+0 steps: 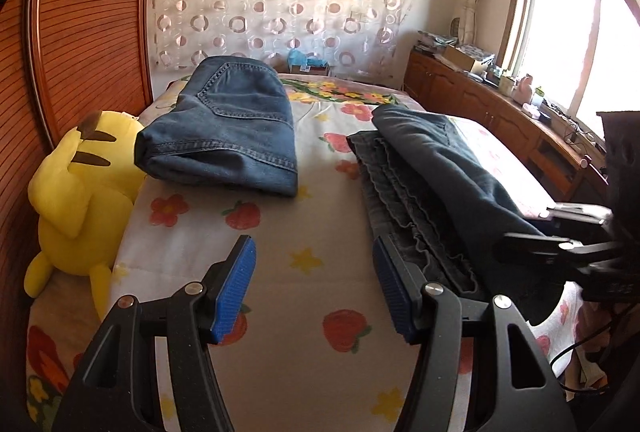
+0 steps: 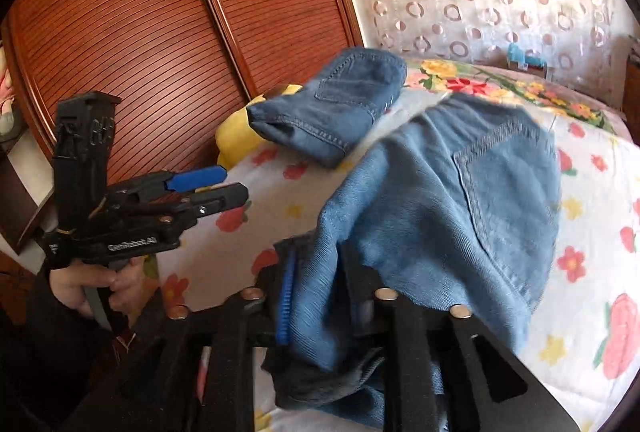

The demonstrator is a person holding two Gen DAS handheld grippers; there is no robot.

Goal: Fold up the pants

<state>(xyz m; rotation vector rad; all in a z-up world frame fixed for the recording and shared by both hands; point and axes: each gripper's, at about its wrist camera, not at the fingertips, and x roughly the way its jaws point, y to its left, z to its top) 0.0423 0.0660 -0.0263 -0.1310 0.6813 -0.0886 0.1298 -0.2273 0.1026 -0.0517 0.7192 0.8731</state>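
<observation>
Denim fills the right gripper point(image 2: 320, 308): its jaws grip the elastic waistband of the unfolded jeans point(image 2: 440, 199), lifting that end off the floral bedsheet point(image 2: 592, 191), probably to fold it. Beside it the left gripper point(image 1: 316, 284) hangs wide and empty. A folded pair point(image 1: 224, 123) lies near the yellow plush point(image 1: 76, 199).

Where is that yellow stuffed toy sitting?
The yellow stuffed toy lies at the bed's left edge in the left wrist view, against the slatted wooden wardrobe door, just left of the folded jeans.
</observation>
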